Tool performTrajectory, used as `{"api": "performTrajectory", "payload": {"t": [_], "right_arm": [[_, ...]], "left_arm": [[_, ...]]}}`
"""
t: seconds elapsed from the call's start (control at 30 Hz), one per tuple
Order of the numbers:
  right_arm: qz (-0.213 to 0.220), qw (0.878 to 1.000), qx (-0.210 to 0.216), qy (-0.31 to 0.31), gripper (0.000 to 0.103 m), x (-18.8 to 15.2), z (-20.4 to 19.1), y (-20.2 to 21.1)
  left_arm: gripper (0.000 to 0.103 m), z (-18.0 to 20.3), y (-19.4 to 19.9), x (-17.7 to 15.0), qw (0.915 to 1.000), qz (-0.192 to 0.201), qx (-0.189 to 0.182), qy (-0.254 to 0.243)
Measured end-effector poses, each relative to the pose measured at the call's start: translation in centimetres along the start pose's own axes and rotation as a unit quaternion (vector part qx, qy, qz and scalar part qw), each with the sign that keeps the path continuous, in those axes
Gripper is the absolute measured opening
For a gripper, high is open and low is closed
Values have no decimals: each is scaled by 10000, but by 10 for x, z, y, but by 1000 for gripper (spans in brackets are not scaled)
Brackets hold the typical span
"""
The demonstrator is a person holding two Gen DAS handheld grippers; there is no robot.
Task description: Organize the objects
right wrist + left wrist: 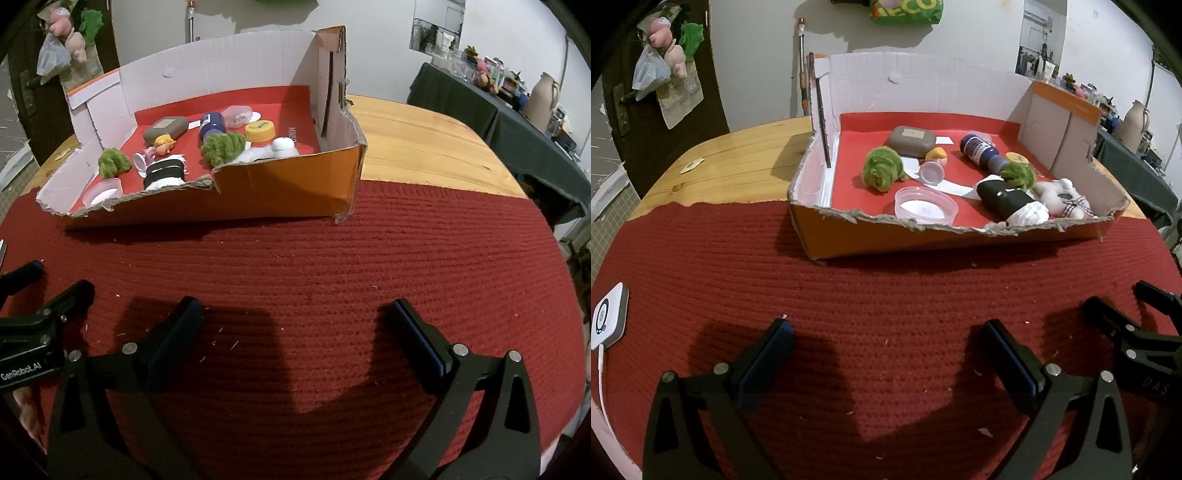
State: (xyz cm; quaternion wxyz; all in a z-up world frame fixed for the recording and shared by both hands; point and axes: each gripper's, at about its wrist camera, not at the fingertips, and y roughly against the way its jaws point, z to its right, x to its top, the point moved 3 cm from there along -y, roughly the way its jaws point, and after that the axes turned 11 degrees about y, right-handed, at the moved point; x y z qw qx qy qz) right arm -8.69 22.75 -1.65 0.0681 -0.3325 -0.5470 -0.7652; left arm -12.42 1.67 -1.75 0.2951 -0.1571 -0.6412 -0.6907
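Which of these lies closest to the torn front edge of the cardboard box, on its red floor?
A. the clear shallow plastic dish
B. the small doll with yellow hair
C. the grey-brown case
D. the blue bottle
A: in the left wrist view the clear shallow plastic dish sits just behind the torn front wall of the cardboard box, while the grey-brown case, blue bottle and doll lie farther back.

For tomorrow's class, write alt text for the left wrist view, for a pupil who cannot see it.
An open, empty left tool hovers over a red knitted mat, facing a torn cardboard box. The box holds two green fuzzy toys, a clear plastic lid, a blue bottle and a brown case.
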Motion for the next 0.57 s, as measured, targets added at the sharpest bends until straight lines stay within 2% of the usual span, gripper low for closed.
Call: {"api": "performTrajectory", "payload": {"t": [0.57], "right_arm": [[-1,10000,2,1,103,0,0,0]], "left_arm": [[103,-1,-1,0,10000,28,6,27]]}}
